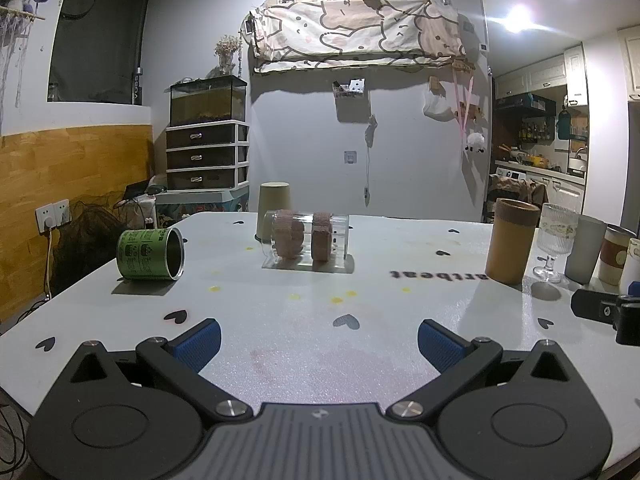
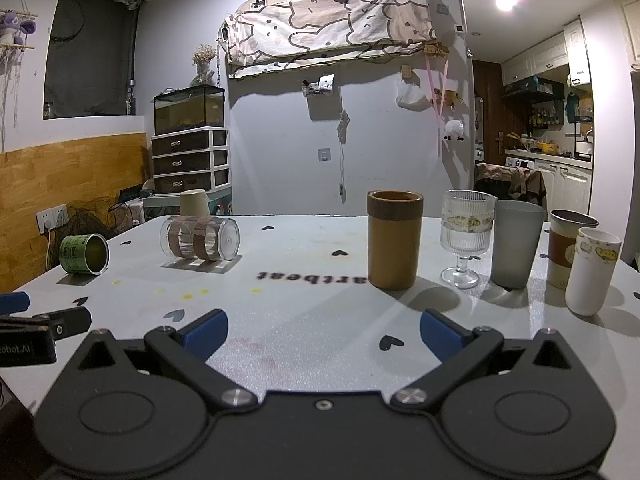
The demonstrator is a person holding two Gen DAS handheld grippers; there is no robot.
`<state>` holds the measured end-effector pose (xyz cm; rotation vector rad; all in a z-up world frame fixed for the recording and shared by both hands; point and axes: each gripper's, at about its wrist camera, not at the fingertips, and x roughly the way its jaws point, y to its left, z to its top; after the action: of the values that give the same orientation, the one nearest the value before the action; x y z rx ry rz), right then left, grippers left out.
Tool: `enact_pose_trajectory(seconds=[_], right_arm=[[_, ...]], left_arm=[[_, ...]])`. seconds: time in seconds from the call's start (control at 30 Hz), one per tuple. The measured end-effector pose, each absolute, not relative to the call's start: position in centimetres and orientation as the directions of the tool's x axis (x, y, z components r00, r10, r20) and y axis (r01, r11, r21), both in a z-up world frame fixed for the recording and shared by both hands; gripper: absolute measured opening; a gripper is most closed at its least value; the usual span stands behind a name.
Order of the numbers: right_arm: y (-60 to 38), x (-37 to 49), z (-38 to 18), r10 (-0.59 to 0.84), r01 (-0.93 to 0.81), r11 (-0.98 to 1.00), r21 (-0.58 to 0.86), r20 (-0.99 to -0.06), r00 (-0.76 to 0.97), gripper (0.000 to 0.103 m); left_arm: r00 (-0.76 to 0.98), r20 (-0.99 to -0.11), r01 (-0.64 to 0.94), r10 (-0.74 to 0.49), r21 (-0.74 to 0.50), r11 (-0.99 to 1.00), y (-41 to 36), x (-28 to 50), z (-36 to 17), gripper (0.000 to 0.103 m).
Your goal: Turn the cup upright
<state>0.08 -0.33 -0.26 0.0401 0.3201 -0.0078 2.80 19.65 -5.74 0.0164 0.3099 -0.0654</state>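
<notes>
With both sets of jaws spread and holding nothing, best to reach the left gripper (image 1: 318, 338) for the clear tumbler (image 1: 310, 240) lying sideways mid-bench, pinching across its wall, then tipping base-down.

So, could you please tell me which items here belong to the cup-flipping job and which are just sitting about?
Job: green cup on its side, clear cup on its side, inverted paper cup.
Sitting about: brown cup, stemmed glass, grey cup.
</notes>
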Motion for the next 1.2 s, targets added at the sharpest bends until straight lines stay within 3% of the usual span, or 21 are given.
enact_pose_trajectory(seconds=[0.4,0.8,0.93,1.2], right_arm=[[-0.7,-0.1,-0.4,0.002,0.012,0.999,0.044,-0.305,0.952,0.103],[-1.2,-0.1,-1.1,0.008,0.011,0.998,0.057,-0.316,0.949,0.103],[-1.4,0.1,-1.4,0.010,0.011,0.998,0.062,-0.325,0.946,0.103],[-1.8,1.1,-2.8,0.012,0.015,0.997,0.070,-0.370,0.929,0.103]], left_arm=[[0.963,-0.259,0.083,-0.076,0.015,0.996,20.9,3.8,-3.4,0.103],[0.982,-0.180,0.070,-0.063,0.031,0.997,22.5,13.4,0.9,0.103],[0.964,-0.255,0.065,-0.073,-0.037,0.997,22.4,17.6,1.5,0.103],[0.921,-0.383,-0.052,-0.070,-0.298,0.953,20.7,24.8,0.9,0.103]])
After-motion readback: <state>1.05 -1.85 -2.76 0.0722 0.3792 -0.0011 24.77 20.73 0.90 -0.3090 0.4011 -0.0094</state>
